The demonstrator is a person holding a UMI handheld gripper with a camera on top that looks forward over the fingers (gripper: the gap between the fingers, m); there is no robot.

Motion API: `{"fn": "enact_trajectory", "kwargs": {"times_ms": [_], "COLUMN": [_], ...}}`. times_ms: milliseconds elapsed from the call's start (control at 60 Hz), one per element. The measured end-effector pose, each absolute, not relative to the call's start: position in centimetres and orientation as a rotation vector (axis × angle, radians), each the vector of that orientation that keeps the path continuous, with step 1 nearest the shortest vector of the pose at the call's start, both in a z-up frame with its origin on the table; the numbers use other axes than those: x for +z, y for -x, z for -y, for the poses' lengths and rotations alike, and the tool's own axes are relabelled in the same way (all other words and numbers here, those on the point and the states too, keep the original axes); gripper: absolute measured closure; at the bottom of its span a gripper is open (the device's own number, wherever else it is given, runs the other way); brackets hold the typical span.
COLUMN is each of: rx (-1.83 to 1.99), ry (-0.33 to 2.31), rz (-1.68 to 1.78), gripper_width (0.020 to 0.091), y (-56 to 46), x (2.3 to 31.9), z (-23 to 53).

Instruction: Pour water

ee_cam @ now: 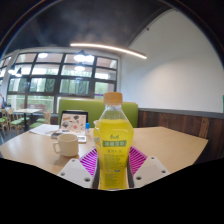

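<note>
1. the hand-held gripper (113, 165) was closed on a clear plastic bottle of yellow drink with an orange cap (113, 140), both pink pads (90, 160) pressing its sides.
2. the bottle stood upright between the fingers, above the pale wooden worktop (170, 140).
3. a white ceramic mug (67, 144) sat on the worktop beyond the fingers, apart from the bottle.

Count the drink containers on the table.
2. A yellow bottle with an orange cap stands between the fingers of the gripper. A white mug sits on the table beyond them. More may be hidden behind the bottle.
</note>
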State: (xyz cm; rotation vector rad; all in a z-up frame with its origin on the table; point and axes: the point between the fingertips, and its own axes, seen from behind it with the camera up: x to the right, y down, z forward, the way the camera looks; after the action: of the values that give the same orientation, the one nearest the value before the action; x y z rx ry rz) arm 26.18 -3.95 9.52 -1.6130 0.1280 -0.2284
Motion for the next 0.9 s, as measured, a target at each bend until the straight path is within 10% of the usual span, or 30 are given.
{"fn": "enact_trajectory", "kwargs": {"times_ms": [267, 517, 900], "rx": [-0.391, -1.158, -1.977], "ry": [1.618, 1.506, 1.007], "rz": [-0.048, 0.585, 1.616], "gripper_width": [0.0831, 0.0832, 0.0831], "y": [-25.4, -26.2, -23.2], "x": [9.9, 20.5, 19.1], "z": [2.9, -2.4, -9.5]}}
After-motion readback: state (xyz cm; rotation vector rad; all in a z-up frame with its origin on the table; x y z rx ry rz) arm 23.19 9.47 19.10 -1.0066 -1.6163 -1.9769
